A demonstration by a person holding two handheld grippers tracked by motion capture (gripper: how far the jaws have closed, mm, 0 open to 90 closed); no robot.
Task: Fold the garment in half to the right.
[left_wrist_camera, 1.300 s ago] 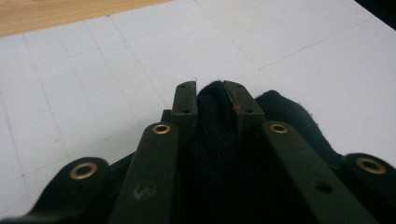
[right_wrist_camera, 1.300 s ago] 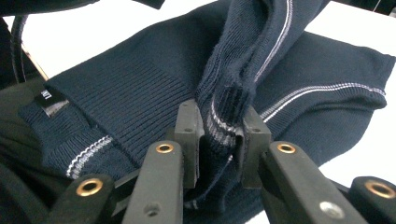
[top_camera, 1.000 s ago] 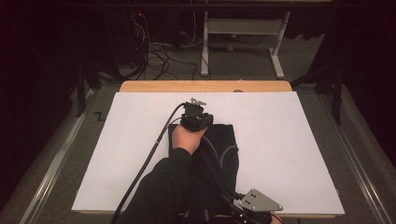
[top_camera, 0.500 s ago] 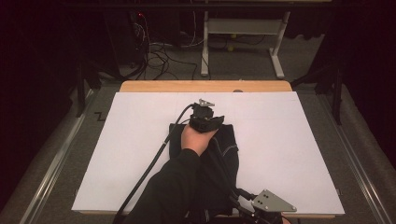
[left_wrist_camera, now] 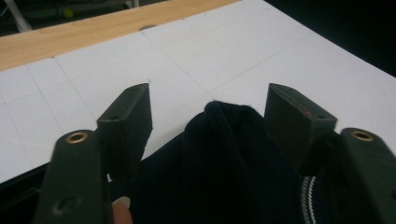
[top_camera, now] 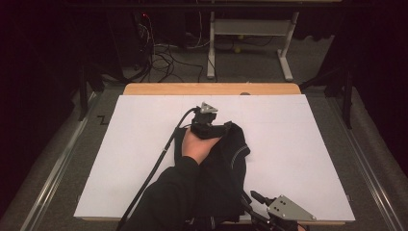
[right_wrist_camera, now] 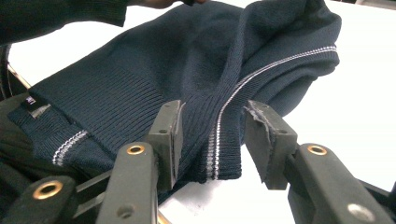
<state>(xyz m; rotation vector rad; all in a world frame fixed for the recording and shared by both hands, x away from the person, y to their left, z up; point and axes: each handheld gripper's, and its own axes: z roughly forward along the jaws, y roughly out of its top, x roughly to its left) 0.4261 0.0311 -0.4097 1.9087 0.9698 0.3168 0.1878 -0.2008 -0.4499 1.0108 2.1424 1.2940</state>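
Note:
A navy knit sweater (top_camera: 228, 166) with thin white stripes lies bunched on the white table (top_camera: 298, 144), near its middle and front. In the high view a hand holds my left gripper (top_camera: 219, 129) at the sweater's far end. In the left gripper view my left gripper (left_wrist_camera: 210, 95) stands open, with a raised fold of the sweater (left_wrist_camera: 224, 149) between its jaws. At the table's front edge my right gripper (top_camera: 257, 197) points at the sweater's near end. In the right gripper view my right gripper (right_wrist_camera: 215, 112) is open, its jaws either side of the striped ribbed hem (right_wrist_camera: 219, 140).
A strip of bare wood (top_camera: 211, 89) runs along the table's far edge. The left gripper's black cable (top_camera: 159, 159) trails over the table to the front. A dark sleeve (top_camera: 168, 202) covers the front middle. Floor cables and a white stand (top_camera: 250, 29) lie beyond.
The right gripper has slid to the right along the front edge. The sweater's far end has bunched up into a fold at the left gripper, which shifted slightly right.

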